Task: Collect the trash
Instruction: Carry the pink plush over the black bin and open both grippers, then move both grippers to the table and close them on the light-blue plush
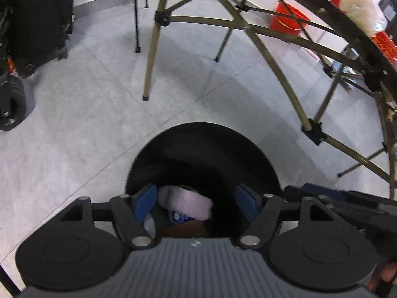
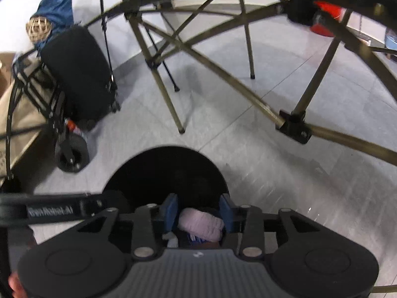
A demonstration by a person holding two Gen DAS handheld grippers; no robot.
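Both grippers are held over one black bin (image 1: 203,164), pointing steeply down. The left gripper (image 1: 197,202) is seen with its blue pads (image 1: 145,202) wide apart and nothing pressed between them. The right gripper (image 2: 198,212) is parted less widely, also clear of any grip. Inside the bin, a pale pink wad (image 1: 186,204) is seen lying on top, between the pads in both views and touched by none. Beneath it, a blue-printed wrapper (image 2: 196,239) and a white scrap (image 1: 150,224) are partly shown. Beyond the bin, grey floor tiles (image 1: 86,114) are crossed by the olive legs of a folding frame (image 1: 151,57). Farther off, one black suitcase (image 1: 41,12), a cart wheel (image 1: 12,104) and one red bucket (image 1: 287,18) are visible.
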